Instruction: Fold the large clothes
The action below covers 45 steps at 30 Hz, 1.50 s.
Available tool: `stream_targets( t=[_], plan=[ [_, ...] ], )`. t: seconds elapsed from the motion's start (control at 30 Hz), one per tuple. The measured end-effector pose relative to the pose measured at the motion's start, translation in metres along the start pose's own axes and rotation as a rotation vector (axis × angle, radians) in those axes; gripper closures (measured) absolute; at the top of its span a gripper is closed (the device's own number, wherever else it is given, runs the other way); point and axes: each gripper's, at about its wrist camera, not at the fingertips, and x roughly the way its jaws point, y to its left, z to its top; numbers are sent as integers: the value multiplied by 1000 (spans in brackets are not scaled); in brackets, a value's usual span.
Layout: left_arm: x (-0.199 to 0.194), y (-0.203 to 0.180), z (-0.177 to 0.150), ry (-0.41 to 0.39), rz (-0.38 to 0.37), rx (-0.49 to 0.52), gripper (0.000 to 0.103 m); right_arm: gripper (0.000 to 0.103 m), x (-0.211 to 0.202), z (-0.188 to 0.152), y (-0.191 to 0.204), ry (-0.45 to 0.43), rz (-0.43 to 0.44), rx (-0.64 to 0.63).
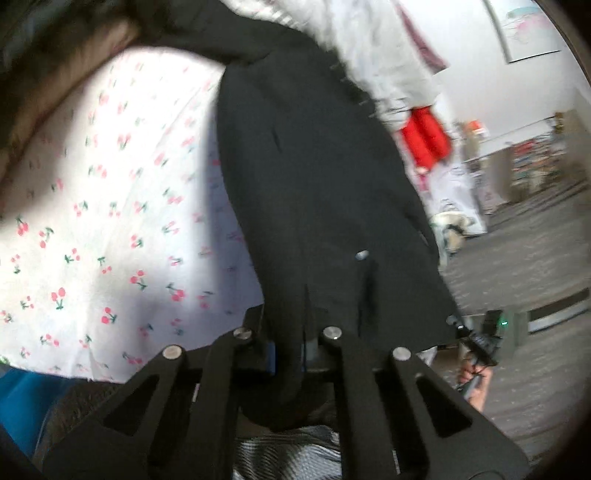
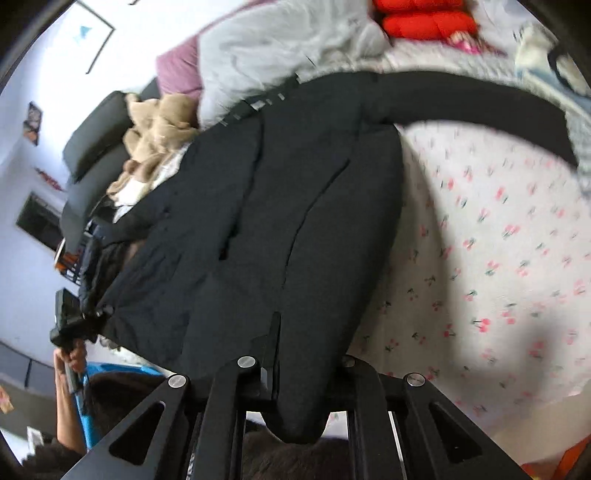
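A large black coat [image 2: 280, 206] lies spread over a bed with a white cherry-print sheet [image 2: 498, 258]; one sleeve [image 2: 480, 107] stretches off to the right. My right gripper [image 2: 291, 369] is shut on the coat's near hem, and the fabric drapes over its fingers. My left gripper [image 1: 288, 350] is shut on another part of the coat [image 1: 314, 177], which hangs over it and hides the fingertips. Each gripper also shows in the other's view at the coat's edge: the left gripper [image 2: 96, 314] in a hand [image 2: 70, 362], the right gripper [image 1: 461, 328] above a hand [image 1: 476, 384].
A grey-white duvet [image 2: 280, 44] and a red cushion [image 2: 424, 22] lie at the far side of the bed. A beige plush toy [image 2: 159, 125] rests against a dark padded headboard [image 2: 92, 133]. Grey floor [image 1: 517, 266] lies beside the bed.
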Motion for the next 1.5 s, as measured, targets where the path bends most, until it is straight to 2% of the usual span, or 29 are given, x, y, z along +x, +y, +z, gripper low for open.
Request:
stream_targets(
  t=[0.07, 0.1, 0.13, 0.2, 0.23, 0.27, 0.3, 0.33, 0.4, 0.43, 0.47, 0.5, 0.53, 0.57, 0.6, 0.63, 0.67, 0.7, 0.8, 0.9, 1.0, 1.07, 1.13, 1.2, 1.23, 1.3, 1.33, 1.43, 1.5],
  plan=[
    [-14, -5, -4, 18, 24, 17, 94, 92, -15, -6, 1, 13, -41, -25],
    [-18, -2, -7, 38, 67, 40, 94, 92, -16, -11, -4, 43, -93, -37],
    [-13, 1, -12, 68, 154, 75, 93, 91, -8, -11, -4, 67, -126, -37],
    [9, 6, -18, 119, 248, 94, 93, 90, 12, -18, -22, 149, -168, -8],
    [26, 14, -24, 163, 328, 111, 93, 90, 27, -23, -32, 193, -199, 2],
    [34, 16, -26, 183, 372, 124, 93, 90, 38, -27, -37, 225, -239, -1],
    [51, 21, -32, 218, 459, 157, 93, 89, 49, -30, -43, 258, -290, -9],
    [61, 24, -36, 234, 507, 181, 93, 88, 65, -34, -53, 306, -348, -7],
    [68, 21, -38, 229, 545, 197, 90, 83, 75, -37, -63, 334, -354, 23],
    [63, 15, -37, 200, 554, 217, 88, 79, 71, -36, -65, 317, -363, 31],
    [56, 5, -38, 150, 579, 251, 83, 73, 63, -35, -62, 293, -372, 19],
    [53, -6, -39, 113, 604, 285, 70, 71, 51, -34, -55, 264, -398, -12],
    [44, -19, -42, 65, 632, 335, 62, 67, 42, -33, -46, 245, -423, -44],
    [37, -29, -45, 25, 647, 373, 46, 57, 33, -32, -40, 226, -444, -69],
    [28, -46, -50, -39, 639, 434, 39, 48, 21, -29, -29, 188, -473, -104],
    [23, -58, -55, -75, 613, 475, 38, 33, 12, -29, -18, 144, -487, -134],
    [20, -61, -60, -93, 592, 500, 33, 27, 5, -27, -9, 107, -484, -158],
    [22, -75, -68, -113, 549, 543, 26, 27, -2, -24, -1, 73, -472, -183],
    [48, -107, -96, -102, 421, 681, 23, 26, -4, -29, 41, 2, -383, -288],
    [83, -123, -112, -57, 315, 808, 22, 26, 21, -38, 86, -21, -295, -416],
    [118, -142, -136, -10, 226, 957, 22, 26, 54, -61, 124, -29, -213, -552],
    [134, -137, -148, 24, 168, 1042, 22, 26, 80, -78, 144, -19, -160, -643],
    [161, -137, -148, 55, 142, 1086, 22, 26, 95, -90, 153, -18, -120, -684],
    [171, -134, -152, 92, 149, 1103, 22, 26, 110, -102, 151, -18, -32, -685],
    [173, -132, -154, 108, 155, 1119, 22, 26, 117, -103, 151, -6, -23, -679],
    [176, -129, -157, 108, 140, 1169, 22, 26, 129, -110, 154, 58, -68, -722],
    [175, -129, -160, 102, 142, 1192, 22, 26, 131, -118, 159, 62, -77, -786],
    [177, -126, -169, 95, 202, 1224, 25, 26, 141, -127, 166, 91, -84, -861],
    [185, -127, -170, 89, 239, 1243, 38, 26, 148, -127, 167, 100, -99, -878]
  ],
)
